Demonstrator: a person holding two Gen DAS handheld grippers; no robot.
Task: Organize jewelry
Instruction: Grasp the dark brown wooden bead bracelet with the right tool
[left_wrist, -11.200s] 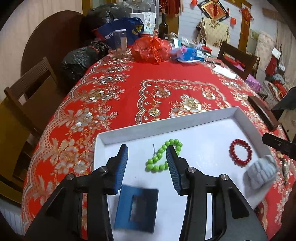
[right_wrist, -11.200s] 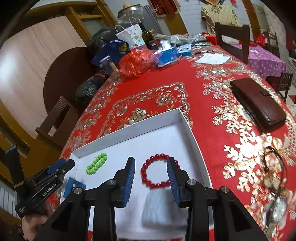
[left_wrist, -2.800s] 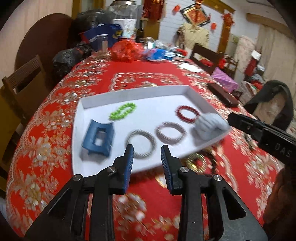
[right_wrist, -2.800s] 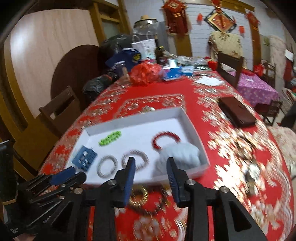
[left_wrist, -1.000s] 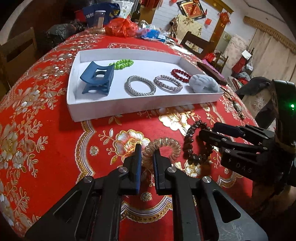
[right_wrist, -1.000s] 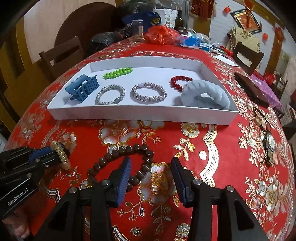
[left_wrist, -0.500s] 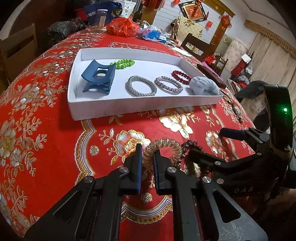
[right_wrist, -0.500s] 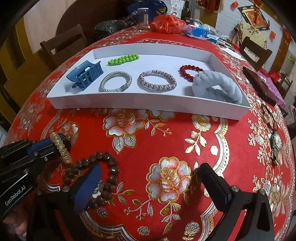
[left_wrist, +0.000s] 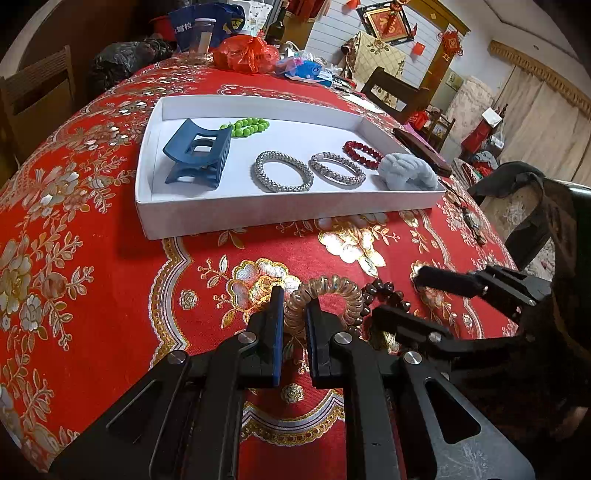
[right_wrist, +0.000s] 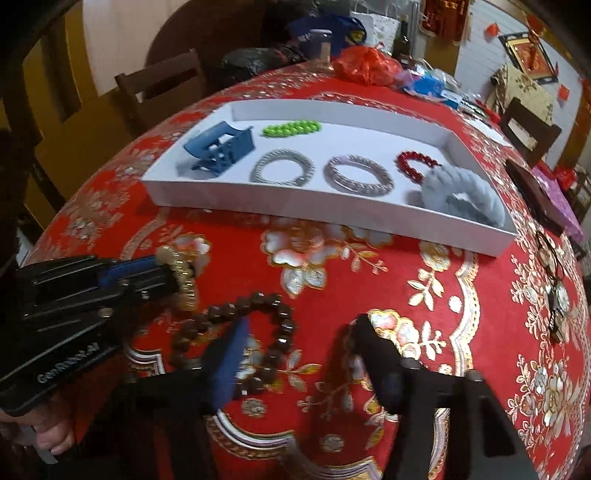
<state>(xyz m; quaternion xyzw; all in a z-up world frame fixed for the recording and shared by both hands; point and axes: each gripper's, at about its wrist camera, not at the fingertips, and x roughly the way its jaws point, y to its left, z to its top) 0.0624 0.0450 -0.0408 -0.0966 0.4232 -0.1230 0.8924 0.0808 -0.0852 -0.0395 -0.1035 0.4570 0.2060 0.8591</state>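
**Near the tray's front wall, two pieces are waiting to go in**

Just in front of the white tray (left_wrist: 258, 218), the left tool (left_wrist: 294, 314) is pinching one side of the amber spiral hair tie (left_wrist: 325, 293), its pads pressed together on the coil so the ring is hanging free beyond them and can be carried over the tray wall. Beside it, on the side away from the tray, the brown bead bracelet (right_wrist: 236, 343) is lying on the red table (right_wrist: 424, 332). The right tool (right_wrist: 299, 343) is straddling the bracelet's near side, its jaws closing, with one pad inside the loop and nothing yet gripped; that placement looks aimed at catching a single strand of beads.

Inside the tray, the blue hair claw (left_wrist: 195, 157), green bead bracelet (left_wrist: 245, 127), two silver bracelets (left_wrist: 282, 176), red bead bracelet (left_wrist: 364, 149) and grey scrunchie (left_wrist: 406, 173) are sitting spaced apart, likely so each stays separate.

Compared with a second ago, the left tool is gripping the hair tie just as it was, while the right tool is sitting differently over the bracelet: its jaws have swung fully wide and are now coming back in. Eleven seconds ago the tray was holding fewer pieces, with both silver bracelets absent.
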